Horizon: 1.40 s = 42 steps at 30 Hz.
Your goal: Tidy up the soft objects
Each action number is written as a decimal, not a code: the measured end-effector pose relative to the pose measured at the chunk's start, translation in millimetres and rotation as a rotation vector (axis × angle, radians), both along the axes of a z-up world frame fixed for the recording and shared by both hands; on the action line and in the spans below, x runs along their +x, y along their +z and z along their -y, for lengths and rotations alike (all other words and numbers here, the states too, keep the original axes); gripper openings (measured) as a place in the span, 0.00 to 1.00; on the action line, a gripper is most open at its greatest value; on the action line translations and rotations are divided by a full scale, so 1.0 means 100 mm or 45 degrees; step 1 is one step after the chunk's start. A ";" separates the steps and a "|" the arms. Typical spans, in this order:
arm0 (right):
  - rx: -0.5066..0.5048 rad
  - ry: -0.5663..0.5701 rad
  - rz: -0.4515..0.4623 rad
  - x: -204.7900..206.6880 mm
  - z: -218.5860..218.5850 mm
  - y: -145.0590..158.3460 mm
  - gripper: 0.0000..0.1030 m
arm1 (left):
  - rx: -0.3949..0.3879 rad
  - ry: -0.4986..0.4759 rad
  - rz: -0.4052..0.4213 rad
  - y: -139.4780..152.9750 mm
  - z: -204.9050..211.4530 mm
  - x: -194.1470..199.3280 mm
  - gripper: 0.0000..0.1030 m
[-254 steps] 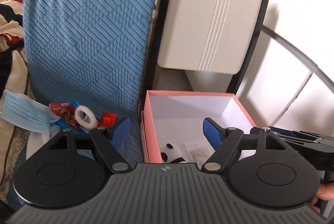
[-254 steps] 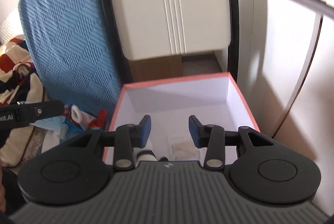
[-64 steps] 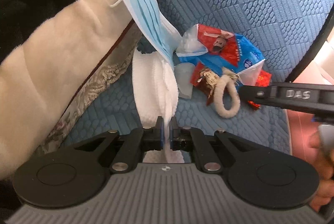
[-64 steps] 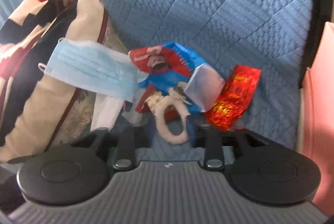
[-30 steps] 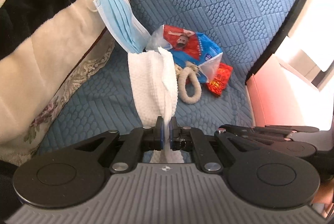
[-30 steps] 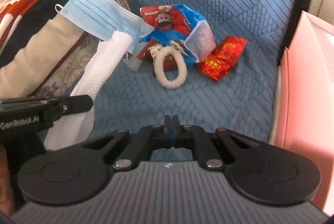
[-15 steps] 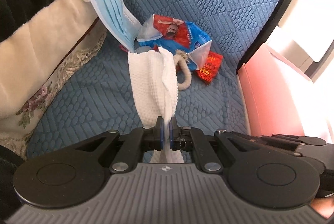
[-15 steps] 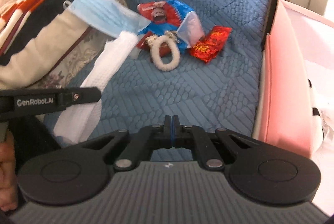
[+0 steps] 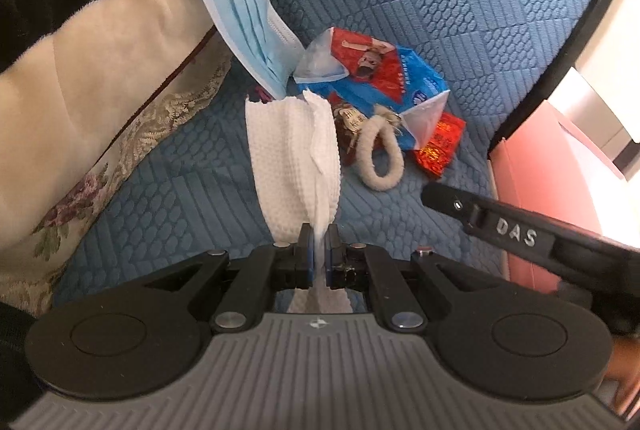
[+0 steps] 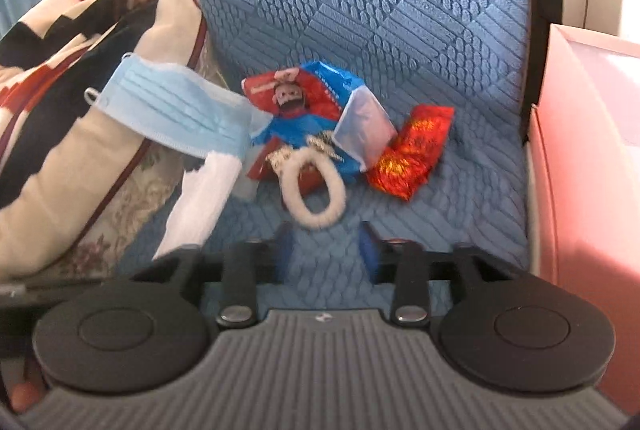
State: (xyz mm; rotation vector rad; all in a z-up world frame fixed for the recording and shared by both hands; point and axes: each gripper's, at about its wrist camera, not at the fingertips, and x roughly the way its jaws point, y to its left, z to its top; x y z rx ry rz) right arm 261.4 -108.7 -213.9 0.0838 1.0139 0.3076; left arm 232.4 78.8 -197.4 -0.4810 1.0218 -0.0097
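My left gripper (image 9: 319,248) is shut on a white textured cloth (image 9: 290,165), which rises from between its pads over the blue quilted cover (image 9: 460,9). A blue face mask (image 9: 244,13) hangs from the cream cushion just beyond the cloth. A cream fluffy hair tie (image 10: 314,185) lies on the cover just ahead of my right gripper (image 10: 327,254). The right jaws are opening, with nothing between them. The cloth (image 10: 204,197) and the mask (image 10: 176,109) show to the left in the right wrist view.
A blue and red snack packet (image 10: 316,109) and a red foil wrapper (image 10: 412,149) lie behind the hair tie. A pink box (image 10: 580,169) stands at the right edge. Cushions and a patterned blanket (image 10: 80,77) pile up on the left.
The right gripper has gone from shut to partly open and has come closer to the hair tie. The left gripper keeps its hold on the cloth and has shifted only slightly.
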 end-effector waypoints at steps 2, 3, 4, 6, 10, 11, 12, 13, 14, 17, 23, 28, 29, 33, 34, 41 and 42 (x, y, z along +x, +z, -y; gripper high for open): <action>0.008 0.005 -0.005 0.08 -0.02 -0.04 0.43 | -0.004 0.004 -0.005 -0.02 0.00 0.03 0.06; 0.007 0.008 -0.006 0.13 -0.03 -0.06 0.48 | -0.006 0.004 -0.009 -0.03 0.00 0.05 0.06; 0.002 0.011 -0.008 0.16 -0.05 -0.09 0.56 | -0.010 0.003 -0.013 -0.04 0.01 0.07 0.06; -0.005 0.021 -0.004 0.24 -0.10 -0.14 0.58 | -0.013 0.001 -0.018 -0.05 0.02 0.09 0.06; -0.038 0.064 -0.027 0.41 -0.21 -0.31 0.58 | -0.026 0.001 -0.019 -0.06 0.02 0.13 0.06; -0.043 0.080 -0.030 0.45 -0.24 -0.34 0.58 | -0.023 0.000 -0.019 -0.07 0.01 0.13 0.06; -0.052 0.096 -0.031 0.48 -0.27 -0.38 0.58 | -0.022 0.004 -0.022 -0.07 0.01 0.14 0.06; -0.063 0.107 -0.035 0.51 -0.29 -0.41 0.58 | -0.026 0.011 -0.029 -0.09 0.00 0.14 0.06; -0.069 0.117 -0.044 0.54 -0.31 -0.44 0.58 | -0.029 0.014 -0.036 -0.10 0.00 0.14 0.06; -0.080 0.163 -0.050 0.57 -0.36 -0.49 0.58 | -0.032 0.017 -0.048 -0.13 -0.01 0.16 0.06; -0.118 0.197 -0.044 0.60 -0.41 -0.58 0.55 | -0.029 0.014 -0.055 -0.14 0.00 0.20 0.06; -0.166 0.233 -0.034 0.58 -0.47 -0.59 0.16 | -0.027 0.011 -0.054 -0.15 0.00 0.20 0.06; -0.167 0.235 -0.038 0.58 -0.49 -0.59 0.15 | -0.026 0.010 -0.053 -0.15 0.00 0.20 0.06; -0.153 0.227 -0.015 0.52 -0.48 -0.51 0.13 | -0.022 -0.006 -0.044 -0.13 0.00 0.18 0.06; -0.147 0.221 -0.012 0.50 -0.47 -0.47 0.13 | -0.014 -0.014 -0.041 -0.13 0.01 0.17 0.06; -0.126 0.175 -0.008 0.30 -0.31 -0.22 0.13 | -0.009 -0.031 -0.033 -0.13 0.02 0.12 0.06; -0.134 0.164 -0.017 0.27 -0.28 -0.20 0.13 | -0.009 -0.037 -0.033 -0.13 0.03 0.11 0.06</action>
